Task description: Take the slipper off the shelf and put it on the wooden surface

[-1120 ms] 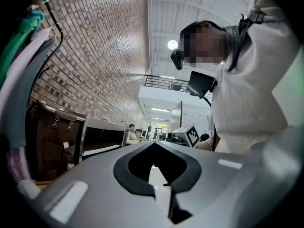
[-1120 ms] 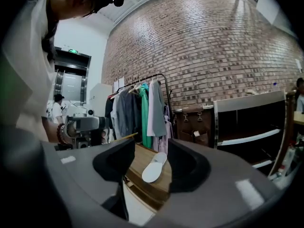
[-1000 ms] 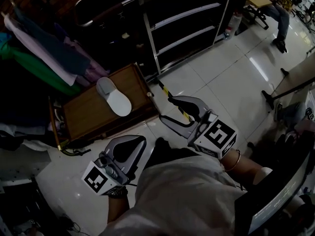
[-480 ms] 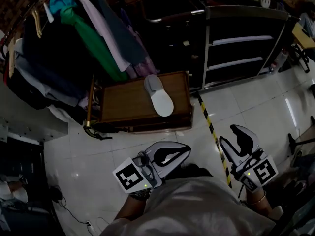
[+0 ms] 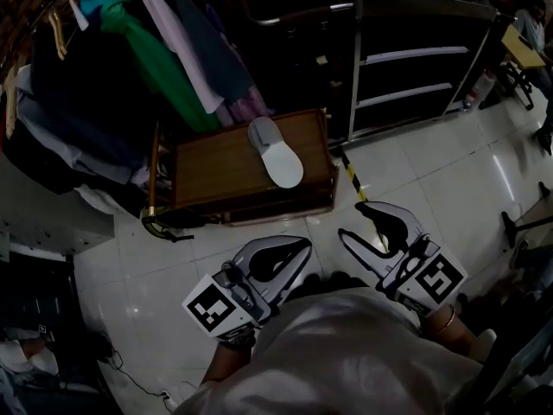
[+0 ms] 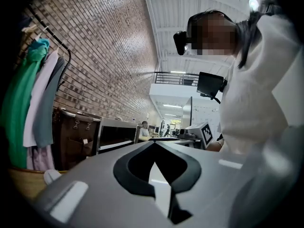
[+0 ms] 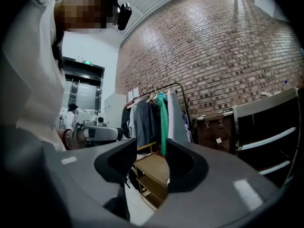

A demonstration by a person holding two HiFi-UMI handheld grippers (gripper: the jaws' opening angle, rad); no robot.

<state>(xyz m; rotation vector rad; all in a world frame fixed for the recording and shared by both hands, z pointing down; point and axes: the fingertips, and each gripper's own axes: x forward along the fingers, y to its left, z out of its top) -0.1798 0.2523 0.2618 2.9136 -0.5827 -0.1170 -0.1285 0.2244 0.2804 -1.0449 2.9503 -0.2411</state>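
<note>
A pale grey slipper (image 5: 275, 152) lies on the low wooden table (image 5: 216, 180), apart from both grippers. Both are held low over the white floor, close to the person's body. My left gripper (image 5: 298, 247) (image 6: 154, 145) points toward the table with its jaw tips touching and nothing between them. My right gripper (image 5: 363, 223) (image 7: 151, 148) has a clear gap between its jaws, which are closing on nothing. Between the jaws in the right gripper view I see the wooden table (image 7: 154, 172). The dark metal shelf (image 5: 415, 59) stands at the back right.
A rack of hanging clothes (image 5: 147, 67) stands behind and left of the table. A yellow-black striped tape (image 5: 352, 180) runs along the tiled floor between table and shelf. Cables (image 5: 130, 379) lie on the floor at the lower left. A brown case (image 7: 213, 127) sits against the brick wall.
The right gripper has swung left and forward, nearer the left gripper. The head view has turned from the shelf to the wooden table. The slipper has stayed on the table.
</note>
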